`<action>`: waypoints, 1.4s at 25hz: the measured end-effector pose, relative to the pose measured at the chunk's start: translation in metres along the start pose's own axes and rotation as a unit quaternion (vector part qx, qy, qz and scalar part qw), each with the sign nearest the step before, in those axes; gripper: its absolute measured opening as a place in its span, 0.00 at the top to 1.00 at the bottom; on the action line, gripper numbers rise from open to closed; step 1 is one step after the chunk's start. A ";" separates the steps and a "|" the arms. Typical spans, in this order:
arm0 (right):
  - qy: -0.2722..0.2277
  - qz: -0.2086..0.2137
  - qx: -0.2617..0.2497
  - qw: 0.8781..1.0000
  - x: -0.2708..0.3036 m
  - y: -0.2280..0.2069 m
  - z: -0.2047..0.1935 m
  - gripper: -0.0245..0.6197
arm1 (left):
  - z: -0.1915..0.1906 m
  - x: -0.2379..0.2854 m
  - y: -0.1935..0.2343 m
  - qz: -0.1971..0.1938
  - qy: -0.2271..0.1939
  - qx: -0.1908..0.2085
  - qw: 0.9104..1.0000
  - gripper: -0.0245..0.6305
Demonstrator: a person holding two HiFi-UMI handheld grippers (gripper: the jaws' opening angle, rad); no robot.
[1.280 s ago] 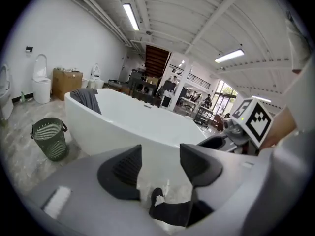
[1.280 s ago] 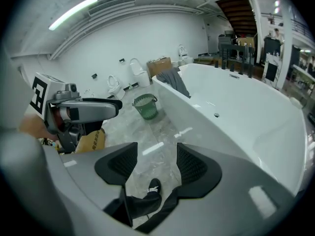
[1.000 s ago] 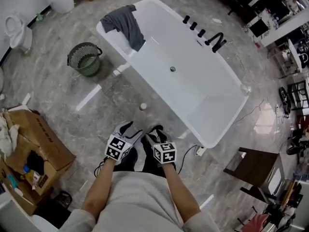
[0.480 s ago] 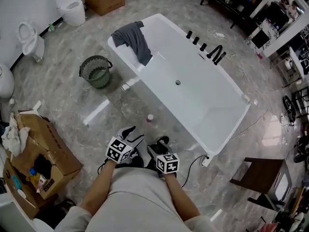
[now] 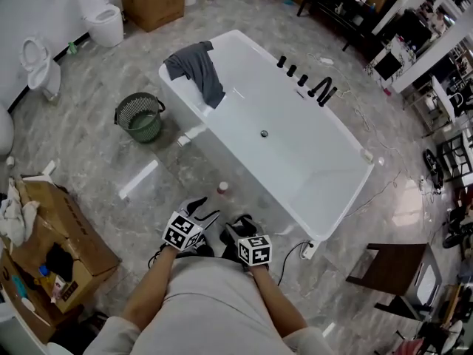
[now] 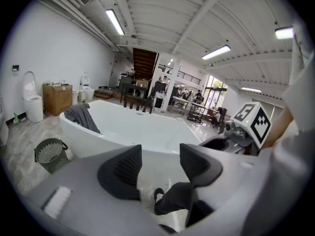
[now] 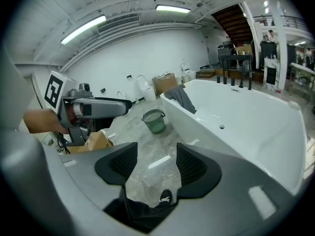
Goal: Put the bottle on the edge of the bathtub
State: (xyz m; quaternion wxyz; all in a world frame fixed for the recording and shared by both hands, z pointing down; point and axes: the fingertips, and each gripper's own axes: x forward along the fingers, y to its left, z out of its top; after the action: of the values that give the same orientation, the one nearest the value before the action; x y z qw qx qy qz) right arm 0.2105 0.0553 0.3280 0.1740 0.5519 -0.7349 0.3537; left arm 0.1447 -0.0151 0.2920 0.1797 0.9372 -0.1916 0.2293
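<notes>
1. On the grey marble-patterned floor, just beside the near long side of the tub, stands the small bottle with a pinkish body and a pale cap; it is upright and nothing is touching it.
2. The white freestanding bathtub lies diagonally across the head view, with a round drain in its bottom.
3. A row of black taps and a black spout stands on the tub's far long rim.
4. A dark grey cloth hangs over the rim at the tub's far left end, partly inside.
5. The left gripper is held close to the person's body, short of the bottle; its jaws stand wide apart with only floor and the person's shoe seen between them, so it holds nothing.
6. The right gripper sits just beside the left one, its jaws likewise wide apart and empty.
7. A green mesh basket stands on the floor near the tub's left end.
8. An open brown cardboard box with loose items sits at the left, well apart from the tub.
</notes>
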 end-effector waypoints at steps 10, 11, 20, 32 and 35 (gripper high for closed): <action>-0.023 -0.023 -0.007 0.999 0.011 -0.009 0.016 0.64 | -0.008 -0.009 0.007 0.002 -0.002 -0.003 1.000 0.61; -0.029 -0.028 -0.006 0.999 0.011 -0.011 0.019 0.71 | -0.007 -0.010 0.009 0.005 -0.004 -0.003 1.000 0.64; -0.043 -0.068 0.038 0.996 0.005 -0.034 0.018 0.96 | -0.008 -0.014 0.024 0.033 -0.007 -0.016 0.999 0.86; -0.033 -0.071 0.064 0.995 -0.001 -0.044 0.007 0.96 | -0.007 -0.009 0.028 0.045 -0.002 -0.016 0.999 0.88; -0.032 -0.072 0.067 0.995 -0.003 -0.047 0.004 0.96 | -0.003 -0.008 0.030 0.051 -0.005 -0.015 0.999 0.87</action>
State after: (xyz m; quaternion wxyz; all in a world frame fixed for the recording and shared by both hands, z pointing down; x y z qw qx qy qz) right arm 0.2565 0.0478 0.3383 0.1382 0.6250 -0.6728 0.3710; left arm 0.1236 -0.0378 0.2977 0.1806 0.9245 -0.2438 0.2308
